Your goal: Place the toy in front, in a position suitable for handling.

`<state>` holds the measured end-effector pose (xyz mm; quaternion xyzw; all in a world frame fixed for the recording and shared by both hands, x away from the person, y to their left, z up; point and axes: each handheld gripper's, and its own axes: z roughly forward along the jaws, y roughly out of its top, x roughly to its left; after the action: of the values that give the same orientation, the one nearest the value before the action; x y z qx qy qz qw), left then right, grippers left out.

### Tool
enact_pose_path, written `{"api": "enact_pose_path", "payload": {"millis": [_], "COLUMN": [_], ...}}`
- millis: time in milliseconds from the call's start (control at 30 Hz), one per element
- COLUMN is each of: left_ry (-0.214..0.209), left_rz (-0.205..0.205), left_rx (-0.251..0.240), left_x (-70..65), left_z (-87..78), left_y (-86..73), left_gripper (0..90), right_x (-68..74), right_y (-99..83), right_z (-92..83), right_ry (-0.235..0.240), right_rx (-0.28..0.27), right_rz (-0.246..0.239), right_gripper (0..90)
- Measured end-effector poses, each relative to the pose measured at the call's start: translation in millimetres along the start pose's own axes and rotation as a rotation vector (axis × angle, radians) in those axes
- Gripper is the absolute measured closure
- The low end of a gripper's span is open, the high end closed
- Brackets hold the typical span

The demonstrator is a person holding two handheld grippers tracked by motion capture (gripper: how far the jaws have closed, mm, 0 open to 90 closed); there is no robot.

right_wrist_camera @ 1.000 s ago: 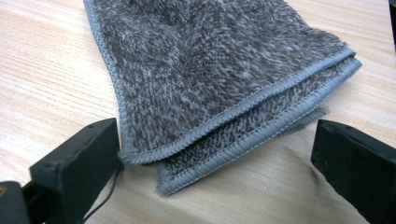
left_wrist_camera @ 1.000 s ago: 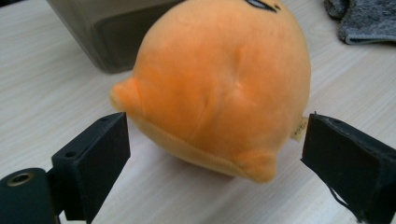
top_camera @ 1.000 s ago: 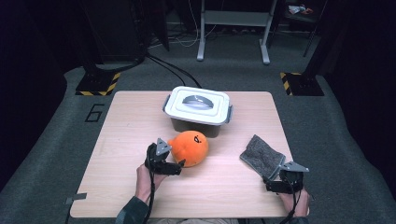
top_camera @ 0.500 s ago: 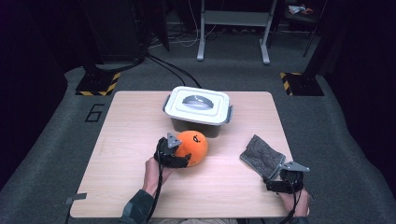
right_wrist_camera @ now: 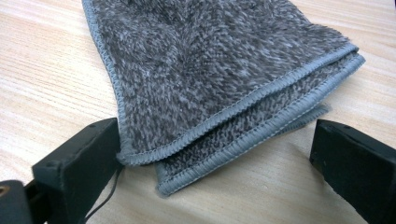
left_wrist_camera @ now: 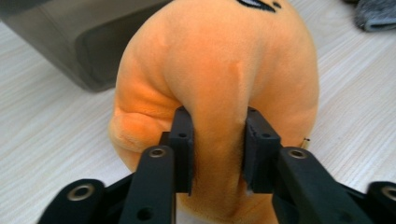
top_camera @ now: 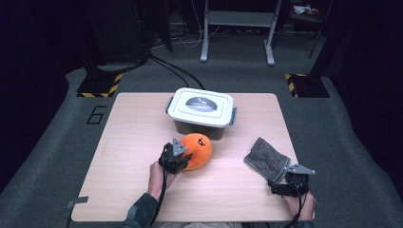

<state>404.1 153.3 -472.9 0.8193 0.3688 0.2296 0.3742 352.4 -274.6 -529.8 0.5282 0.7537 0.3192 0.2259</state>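
Note:
An orange plush toy (top_camera: 197, 149) with a small black mark on top lies on the wooden table (top_camera: 133, 142), just in front of a grey lidded box (top_camera: 202, 111). My left gripper (top_camera: 183, 159) has just been closing and now pinches a fold of the orange plush (left_wrist_camera: 219, 70) between its pads (left_wrist_camera: 183, 135). A folded grey cloth (top_camera: 266, 158) lies at the right front. My right gripper (top_camera: 285, 178) stands open at the near edge of the grey cloth (right_wrist_camera: 210, 70), its jaws wide apart on either side of the folded hem.
The box has a white lid with a grey handle (top_camera: 202, 101) and stands at mid-table toward the back. Bare wood stretches to the left of the toy. Beyond the table edge is dark carpet, with a metal stand (top_camera: 237, 28) behind.
My left gripper moved forward onto the plush and its jaws closed on the toy's near side, squeezing a fold. The right gripper and the cloth stayed put.

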Motion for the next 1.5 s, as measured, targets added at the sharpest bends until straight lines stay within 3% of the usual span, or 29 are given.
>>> {"api": "enact_pose_path", "payload": {"millis": [100, 233, 533, 1000, 1300, 1433, 1500], "left_ry": [-0.016, -0.023, -0.108, -0.251, -0.311, -0.338, -0.332], "left_rz": [-0.004, 0.025, 0.052, 0.164, 0.2, 0.174, 0.169], "left_rx": [-0.023, -0.039, -0.079, -0.059, -0.052, -0.03, -0.018], "left_x": [0.8, -2.1, -8.2, -27.0, -30.3, -28.0, -26.3], "left_z": [-2.7, -6.8, -11.3, -0.7, 3.0, 11.7, 13.7], "left_y": [0.4, 3.5, 13.9, 28.9, 32.9, 30.8, 30.7], "left_gripper": [73.3, 74.4, 74.3, 72.9, 71.0, 67.1, 59.9], "right_x": [-0.1, 0.6, -0.1, -0.1, 0.1, 0.1, 0.1], "right_y": [0.0, 0.1, 0.1, 0.1, 0.1, 0.1, 0.1], "right_z": [-0.1, 0.2, 0.3, 0.4, 0.3, 0.3, 0.3], "right_ry": [0.002, -0.004, -0.004, -0.004, -0.005, -0.005, -0.005], "right_rx": [0.0, -0.006, -0.008, -0.008, -0.008, -0.008, -0.008], "right_rz": [0.001, 0.012, 0.007, 0.007, 0.008, 0.008, 0.009], "right_gripper": [1.8, 2.1, 2.2, 2.2, 2.2, 2.2, 2.2]}}
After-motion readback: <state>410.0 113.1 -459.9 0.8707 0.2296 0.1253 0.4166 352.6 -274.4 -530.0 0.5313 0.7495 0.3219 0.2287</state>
